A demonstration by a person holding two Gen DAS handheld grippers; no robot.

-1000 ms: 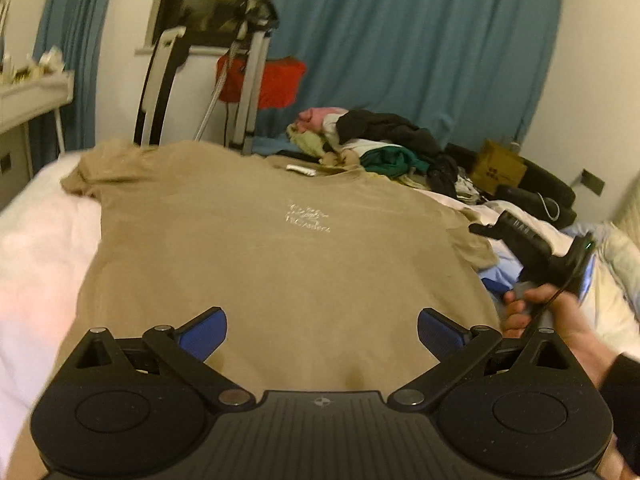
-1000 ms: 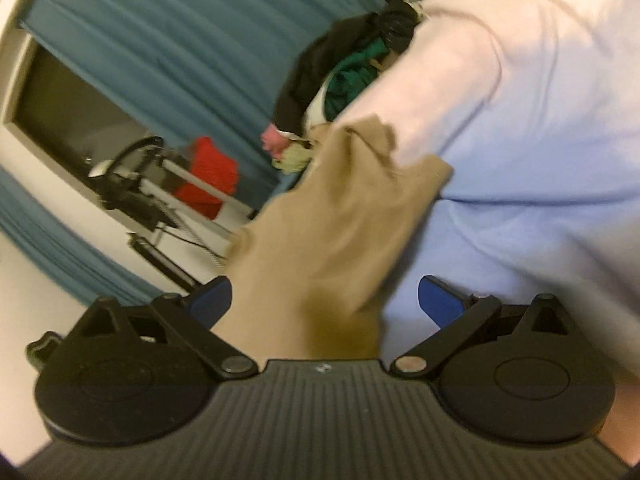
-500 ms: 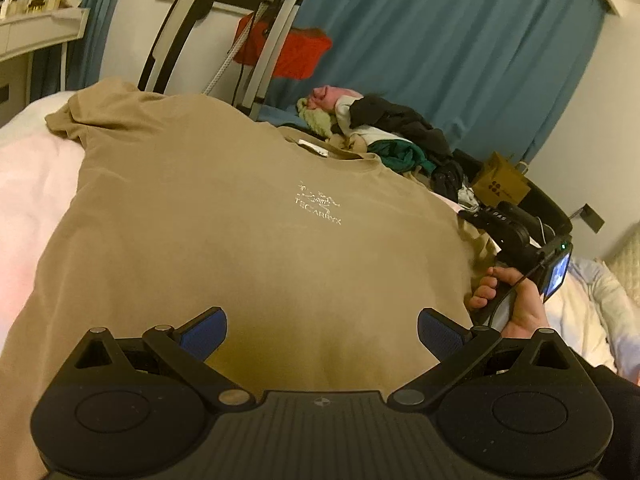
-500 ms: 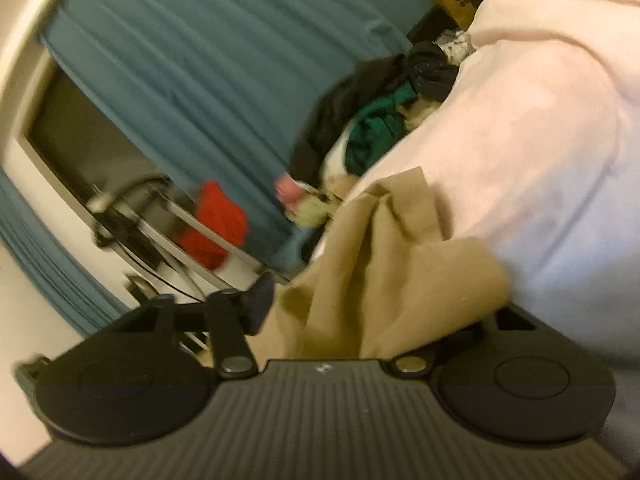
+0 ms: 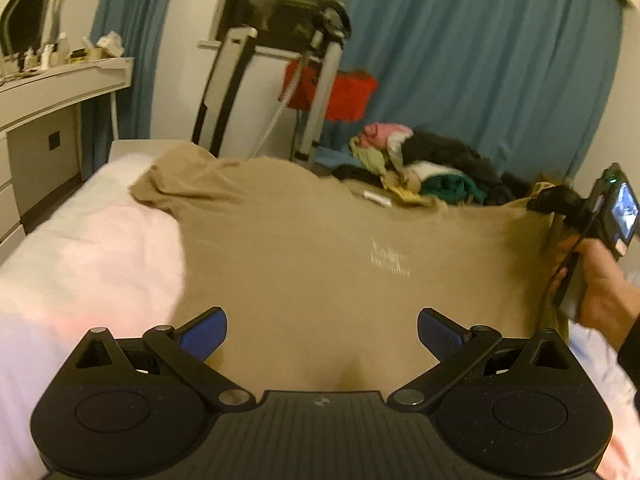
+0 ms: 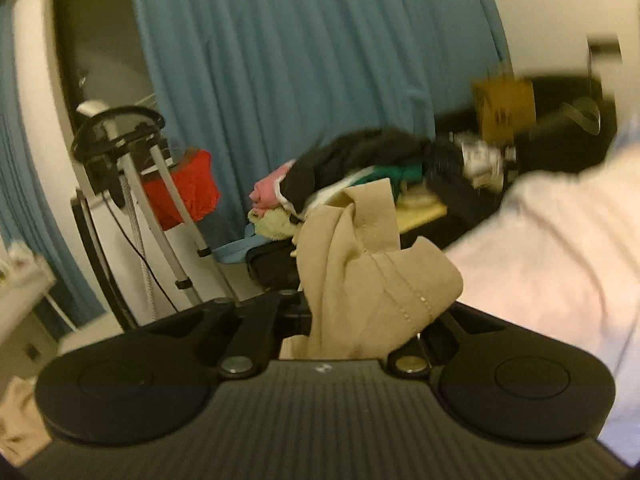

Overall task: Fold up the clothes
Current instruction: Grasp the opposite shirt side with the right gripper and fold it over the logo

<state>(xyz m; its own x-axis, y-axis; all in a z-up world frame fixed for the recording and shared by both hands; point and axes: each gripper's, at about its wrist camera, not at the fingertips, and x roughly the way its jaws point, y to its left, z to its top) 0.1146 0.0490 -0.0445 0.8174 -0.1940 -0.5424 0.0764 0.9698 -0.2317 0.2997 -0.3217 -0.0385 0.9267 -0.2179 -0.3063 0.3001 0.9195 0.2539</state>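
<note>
Spreading over the pale bed, the tan T-shirt is seen lying flat with its right edge lifted. That edge, a bunched sleeve, is clamped in the right gripper, whose jaws have just been closing on the cloth. The left gripper is held wide apart above the shirt's near hem, nothing pinched. A heap of clothes is piled beyond the shirt.
</note>
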